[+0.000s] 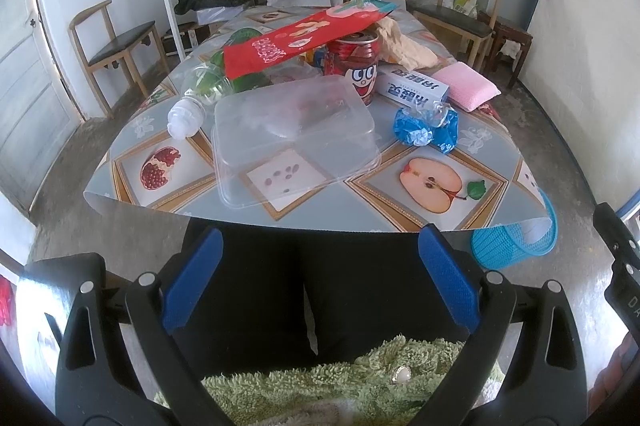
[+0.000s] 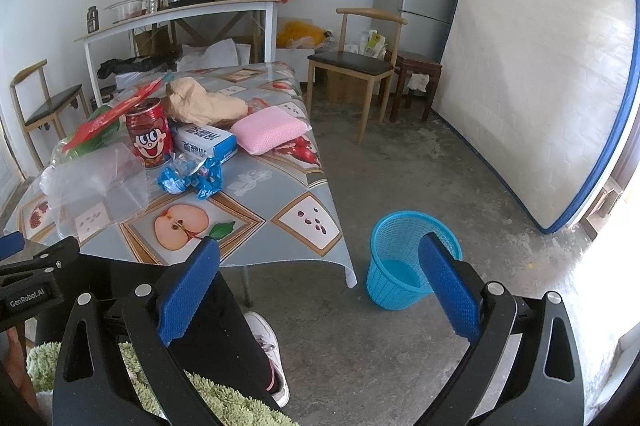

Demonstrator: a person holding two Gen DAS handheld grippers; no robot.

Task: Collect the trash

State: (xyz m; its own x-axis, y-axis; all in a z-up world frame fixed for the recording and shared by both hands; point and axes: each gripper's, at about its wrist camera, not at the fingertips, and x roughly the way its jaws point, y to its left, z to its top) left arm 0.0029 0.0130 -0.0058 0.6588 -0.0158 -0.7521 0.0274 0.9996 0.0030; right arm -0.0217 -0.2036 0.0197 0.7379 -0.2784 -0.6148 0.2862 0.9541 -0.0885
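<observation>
Trash: piled on the fruit-print table [image 1: 400, 202], none of it gripped.
Left gripper [image 1: 320, 278]: jaws spread wide, nothing held, kept short of the table edge.
Right gripper [image 2: 320, 286]: jaws spread wide, nothing held, seen over the floor.
Clear container [image 1: 292, 134]: nearest the left gripper.
Blue wrapper [image 1: 426, 126]: right of the container.
Red can [image 1: 354, 64]: behind the container.
Blue basket [image 2: 404, 262]: on the floor beside the table.

The blue basket [image 1: 516, 242] sits half behind the tabletop [image 1: 360, 202] edge in the left view. The snack bag [image 1: 296, 38] covers the can's [image 1: 356, 64] top, and the box [image 1: 412, 90] lettering is unreadable.
</observation>
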